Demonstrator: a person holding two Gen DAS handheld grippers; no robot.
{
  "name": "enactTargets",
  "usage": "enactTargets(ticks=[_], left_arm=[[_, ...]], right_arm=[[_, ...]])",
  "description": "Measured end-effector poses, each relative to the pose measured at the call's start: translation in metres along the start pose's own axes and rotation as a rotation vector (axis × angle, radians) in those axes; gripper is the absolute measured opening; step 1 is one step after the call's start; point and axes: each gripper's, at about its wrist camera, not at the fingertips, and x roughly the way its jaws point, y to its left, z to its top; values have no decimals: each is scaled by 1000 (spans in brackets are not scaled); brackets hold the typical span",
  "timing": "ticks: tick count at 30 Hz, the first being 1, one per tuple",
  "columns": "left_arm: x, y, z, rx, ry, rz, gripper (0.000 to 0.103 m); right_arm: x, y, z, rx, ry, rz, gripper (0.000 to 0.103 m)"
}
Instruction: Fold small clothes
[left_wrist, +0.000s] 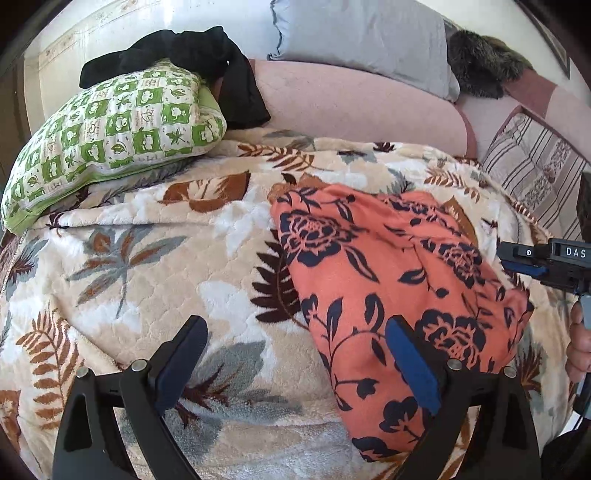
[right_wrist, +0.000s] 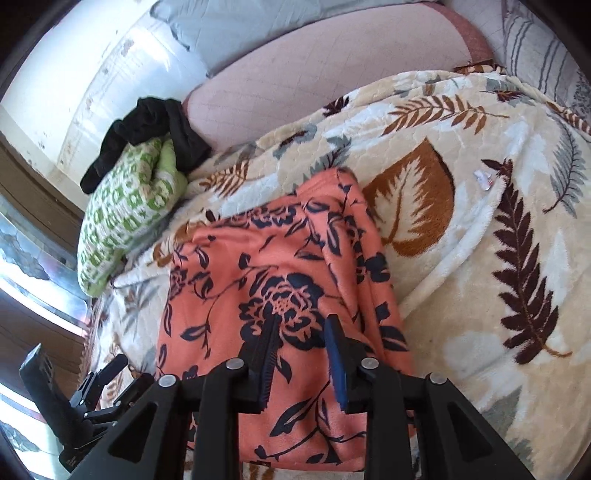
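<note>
left wrist view: the left gripper (left_wrist: 295, 354) hovers low over a cream fleece blanket (left_wrist: 147, 258) printed with brown and grey leaves, its two fingers spread wide with nothing between them. an orange garment with dark navy flowers (left_wrist: 388, 288) lies folded on the blanket, to the right of centre; the gripper's blue-padded right finger (left_wrist: 413, 365) sits over its near edge. behind, a green-and-white checked pillow (left_wrist: 110, 140) has a black cloth (left_wrist: 207, 66) draped on top, beside a pink cushion (left_wrist: 351, 103) and a grey pillow (left_wrist: 362, 33). the right gripper (left_wrist: 546, 262) pokes in at the right edge. right wrist view: the right gripper (right_wrist: 301, 328) hangs directly above the orange garment (right_wrist: 280, 266), fingers narrowly apart and empty. the left gripper (right_wrist: 92, 398) shows at the lower left.
</note>
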Motion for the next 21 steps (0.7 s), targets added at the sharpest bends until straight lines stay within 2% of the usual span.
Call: enactTargets(ticks=[2, 5, 7, 8, 10, 11, 13, 15, 18, 21], left_arm=[[-1, 4, 8, -37, -13, -42, 97], [12, -2, 10, -45, 25, 1, 97], [34, -11, 1, 8, 123, 66, 97], [44, -15, -5, 33, 150, 79, 98], [46, -20, -7, 32, 145, 67, 99], [44, -21, -4, 33, 144, 60, 98], [36, -21, 1, 45, 104, 38, 98], [33, -19, 5, 36, 80, 36, 98], [35, -11, 10, -22, 86, -46, 98], [37, -4, 13, -82, 94, -125, 98]], right_arm=[[-12, -10, 4, 41, -65, 26, 41], [-14, -20, 7, 90, -87, 85, 42], [-2, -21, 5, 91, -33, 103, 42], [10, -20, 2, 86, 27, 91, 42], [40, -18, -6, 72, 166, 23, 43], [43, -18, -8, 66, 157, 3, 44], [37, -20, -2, 92, 152, 36, 46], [24, -27, 6, 139, 102, 118, 57], [12, -41, 13, 184, 18, 133, 61], [15, -55, 18, 225, 26, 151, 62]])
